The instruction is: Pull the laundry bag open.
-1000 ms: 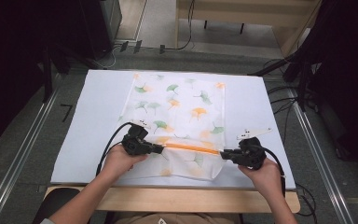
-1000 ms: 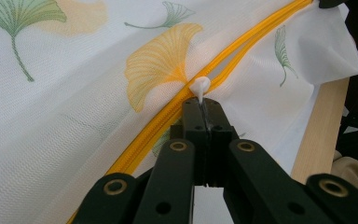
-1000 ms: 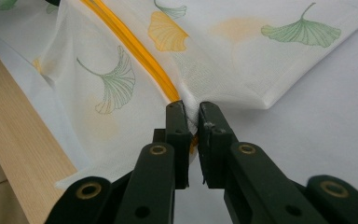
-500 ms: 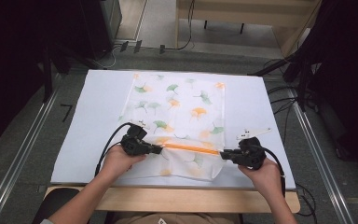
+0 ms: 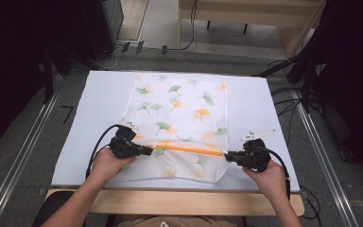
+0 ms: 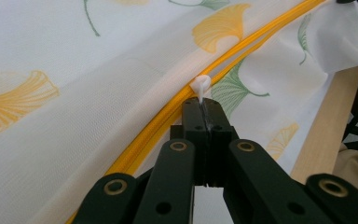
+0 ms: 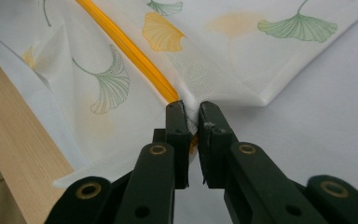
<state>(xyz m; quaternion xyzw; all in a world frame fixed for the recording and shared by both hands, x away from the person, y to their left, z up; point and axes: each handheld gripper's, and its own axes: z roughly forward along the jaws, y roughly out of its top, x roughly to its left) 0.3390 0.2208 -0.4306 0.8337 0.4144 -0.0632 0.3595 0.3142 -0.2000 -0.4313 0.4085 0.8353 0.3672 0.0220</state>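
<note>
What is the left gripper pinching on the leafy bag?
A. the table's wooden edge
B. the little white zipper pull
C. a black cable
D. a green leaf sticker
B: in the left gripper view, the left gripper's shut jaws clamp the white zipper pull on the yellow zipper of the leaf-print bag.

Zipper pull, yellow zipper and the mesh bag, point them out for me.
zipper pull [image 6: 200,85], left gripper view, on its white tab above the jaws.
yellow zipper [image 5: 189,149], high view, mid-length.
mesh bag [image 5: 184,101], high view, on its printed upper panel.
</note>
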